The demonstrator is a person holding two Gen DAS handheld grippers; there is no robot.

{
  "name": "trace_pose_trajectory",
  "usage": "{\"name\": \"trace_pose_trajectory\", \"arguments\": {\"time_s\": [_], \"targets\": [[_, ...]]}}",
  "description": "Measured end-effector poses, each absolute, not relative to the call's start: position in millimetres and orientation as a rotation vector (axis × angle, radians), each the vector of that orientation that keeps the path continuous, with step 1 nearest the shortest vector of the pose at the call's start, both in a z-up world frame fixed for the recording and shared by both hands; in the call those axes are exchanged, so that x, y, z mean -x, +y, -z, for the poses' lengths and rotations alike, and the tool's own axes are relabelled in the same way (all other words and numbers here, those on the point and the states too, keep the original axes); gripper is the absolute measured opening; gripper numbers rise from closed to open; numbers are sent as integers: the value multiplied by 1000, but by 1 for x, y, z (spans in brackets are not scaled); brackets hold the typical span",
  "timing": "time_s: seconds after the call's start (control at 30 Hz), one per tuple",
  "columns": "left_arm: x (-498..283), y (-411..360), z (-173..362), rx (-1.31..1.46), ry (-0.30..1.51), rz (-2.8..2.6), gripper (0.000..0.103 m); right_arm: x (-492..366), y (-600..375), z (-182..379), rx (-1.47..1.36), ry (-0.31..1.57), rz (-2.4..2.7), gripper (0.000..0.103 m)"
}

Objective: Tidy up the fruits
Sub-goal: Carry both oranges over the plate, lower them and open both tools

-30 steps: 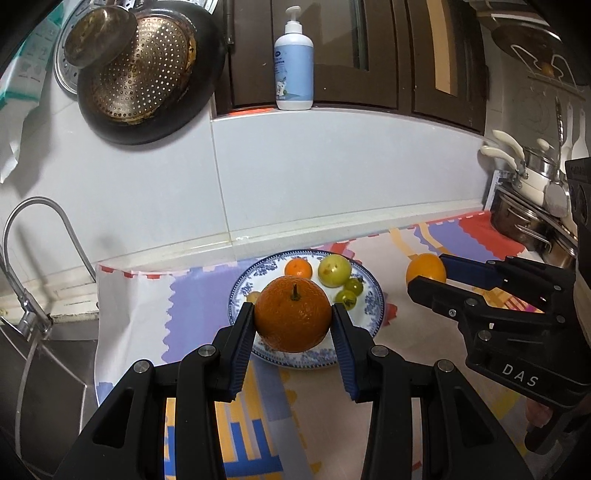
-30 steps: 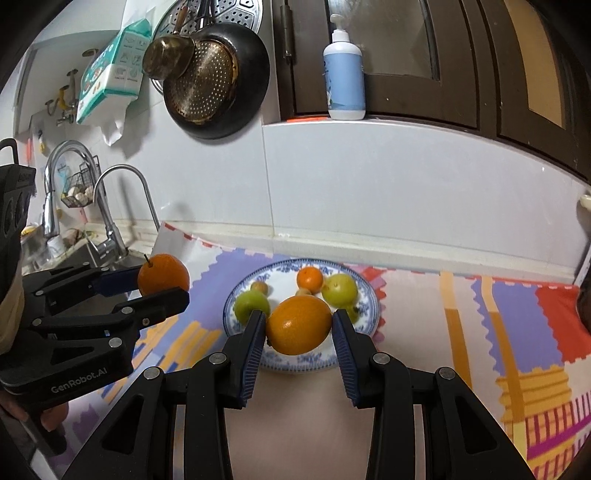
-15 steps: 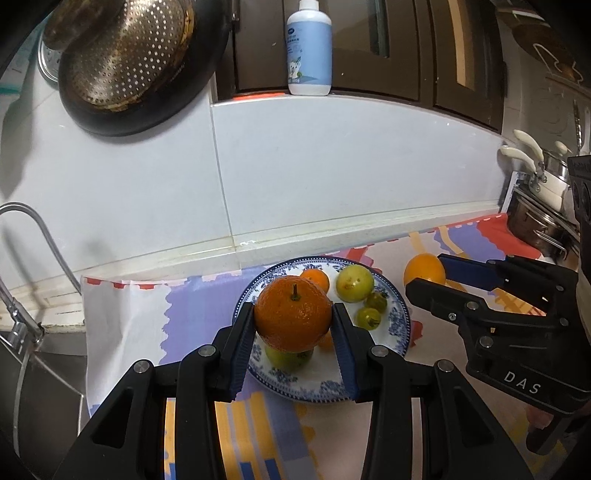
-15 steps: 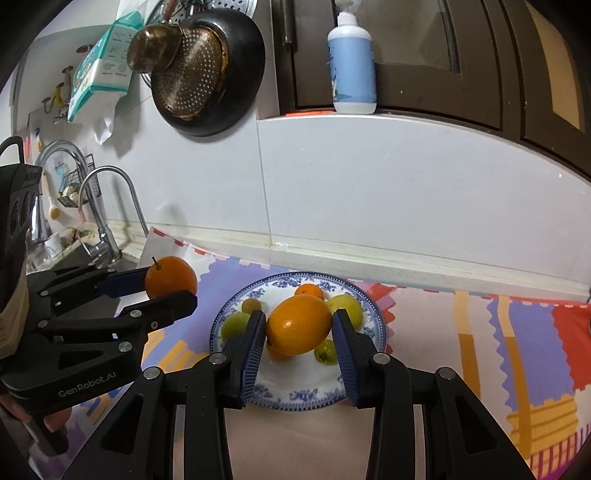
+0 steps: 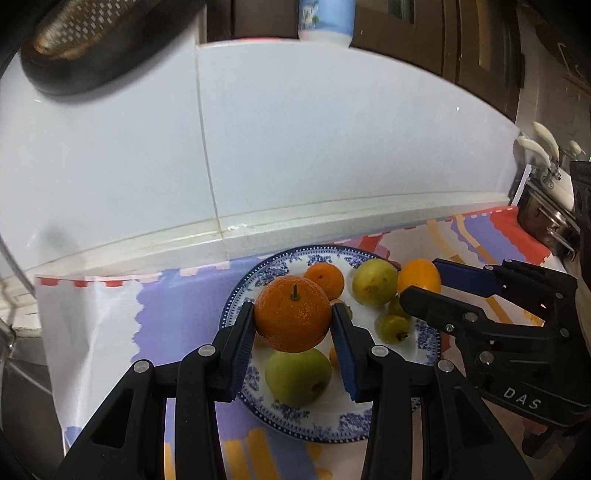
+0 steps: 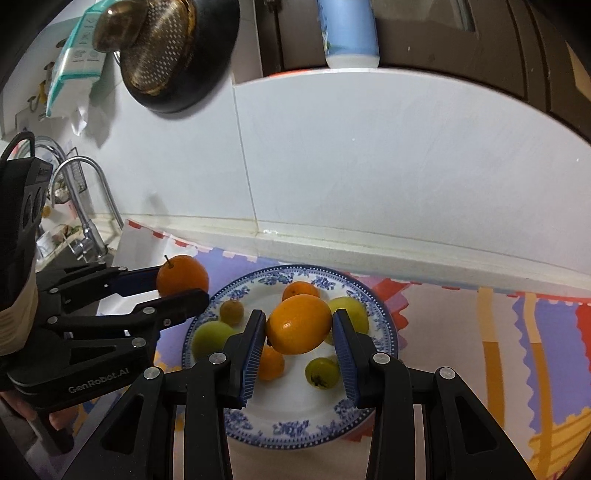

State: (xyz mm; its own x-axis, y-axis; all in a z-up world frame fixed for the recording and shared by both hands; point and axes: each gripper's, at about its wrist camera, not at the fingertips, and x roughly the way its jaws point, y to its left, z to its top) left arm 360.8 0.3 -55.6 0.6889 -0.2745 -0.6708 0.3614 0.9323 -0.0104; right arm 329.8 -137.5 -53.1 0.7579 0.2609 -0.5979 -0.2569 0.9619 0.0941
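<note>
A blue-and-white plate [image 5: 325, 424] [image 6: 303, 432] on the patterned mat holds several green and orange fruits, such as a green apple [image 5: 298, 376] and a small green fruit [image 6: 322, 372]. My left gripper [image 5: 293, 332] is shut on a stemmed orange [image 5: 293, 314] and holds it above the plate's left part; it shows at the left of the right wrist view [image 6: 183, 275]. My right gripper [image 6: 300, 338] is shut on a smooth orange [image 6: 299, 324] above the plate's middle; it shows at the right of the left wrist view [image 5: 419, 275].
A white tiled wall [image 5: 332, 147] rises just behind the plate. A faucet [image 6: 86, 206] and sink lie to the left. Pots [image 5: 546, 206] stand at the right. A pan with a strainer [image 6: 173, 48] hangs above, and a soap bottle [image 6: 349, 33] stands on the ledge.
Both grippers have moved forward and down over the plate, each still holding its orange. The plate and its fruits now sit right beneath the fingers.
</note>
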Motion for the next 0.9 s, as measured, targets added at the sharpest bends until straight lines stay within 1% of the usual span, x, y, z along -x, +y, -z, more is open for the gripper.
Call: {"name": "trace_pose_trajectory", "arguments": {"time_s": [0.3,0.57,0.73,0.9], "targets": [[-380,-7,75,-153,768,377,41,-349,-140,77,-15,708,-274,38],[-388,-11,88,-165,813,409,41,-357,-140,85,-15,738,-274,38],[-386,-10,86,-174,799,402,49,-357,-139,85,-15,737,-279,38],[-380,-4,78,-161,777,361,49,-355,-139,83,-25,734,-276,39]]}}
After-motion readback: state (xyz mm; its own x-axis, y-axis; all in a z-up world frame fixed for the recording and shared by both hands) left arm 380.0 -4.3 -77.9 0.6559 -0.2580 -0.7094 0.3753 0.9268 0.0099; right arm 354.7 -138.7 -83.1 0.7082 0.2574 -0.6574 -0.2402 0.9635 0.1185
